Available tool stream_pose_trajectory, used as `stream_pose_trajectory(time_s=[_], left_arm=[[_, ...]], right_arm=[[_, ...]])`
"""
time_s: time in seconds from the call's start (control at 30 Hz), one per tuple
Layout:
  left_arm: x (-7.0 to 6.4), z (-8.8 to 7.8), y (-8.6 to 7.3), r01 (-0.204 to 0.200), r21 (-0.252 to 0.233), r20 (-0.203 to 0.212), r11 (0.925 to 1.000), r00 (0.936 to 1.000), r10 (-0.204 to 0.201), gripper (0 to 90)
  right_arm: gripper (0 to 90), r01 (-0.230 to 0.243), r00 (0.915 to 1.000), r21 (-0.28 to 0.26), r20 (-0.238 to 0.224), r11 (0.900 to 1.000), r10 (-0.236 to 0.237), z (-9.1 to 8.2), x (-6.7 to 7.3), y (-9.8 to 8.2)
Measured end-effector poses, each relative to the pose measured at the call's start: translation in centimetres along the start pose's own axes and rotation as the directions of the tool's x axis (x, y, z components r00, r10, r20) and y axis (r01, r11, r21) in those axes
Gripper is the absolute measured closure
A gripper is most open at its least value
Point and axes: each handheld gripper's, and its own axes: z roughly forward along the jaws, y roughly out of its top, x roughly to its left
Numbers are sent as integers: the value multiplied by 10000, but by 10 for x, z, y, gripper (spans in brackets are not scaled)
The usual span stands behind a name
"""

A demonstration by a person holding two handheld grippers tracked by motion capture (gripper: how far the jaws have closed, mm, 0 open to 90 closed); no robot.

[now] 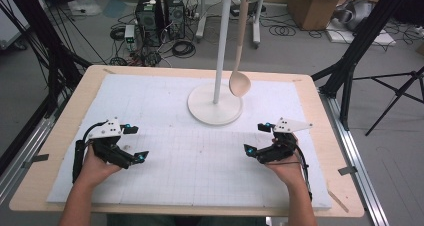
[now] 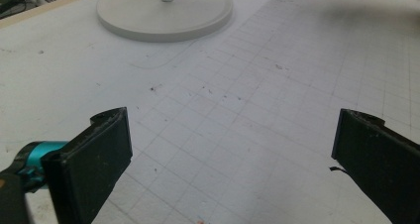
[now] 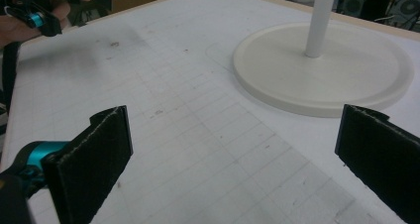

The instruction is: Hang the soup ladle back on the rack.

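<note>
The pale wooden spoon (image 1: 240,61) is hung on the white round-based stand (image 1: 215,103) – well beyond both wide-open, empty grippers, left (image 1: 136,143) and right (image 1: 256,138), held over the white gridded mat (image 1: 200,156)

Bare forearms, no sleeves. Left gripper (image 1: 129,143) and right gripper (image 1: 258,138): black bodies, flat black jaws, teal knobs, grey three-cornered plates on top, black cables trailing back.
</note>
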Motion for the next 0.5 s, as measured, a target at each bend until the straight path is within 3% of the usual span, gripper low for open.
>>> stream_pose_trajectory(time_s=[0.03, 0.13, 0.5], left_arm=[[0, 0, 0, 0, 0, 0, 10000, 10000, 0, 25], [4, 1, -1, 110, -12, -108, 9999, 9999, -110, 25], [5, 3, -4, 159, 142, -114, 9998, 9998, -158, 25]], right_arm=[[1, 0, 10000, 0, 0, 10000, 0, 0, 0, 0], [1, -86, 9978, 170, 654, 9998, 75, 3, -6, -9], [1, -310, 9949, 361, 974, 9989, 273, 11, -9, -13]])
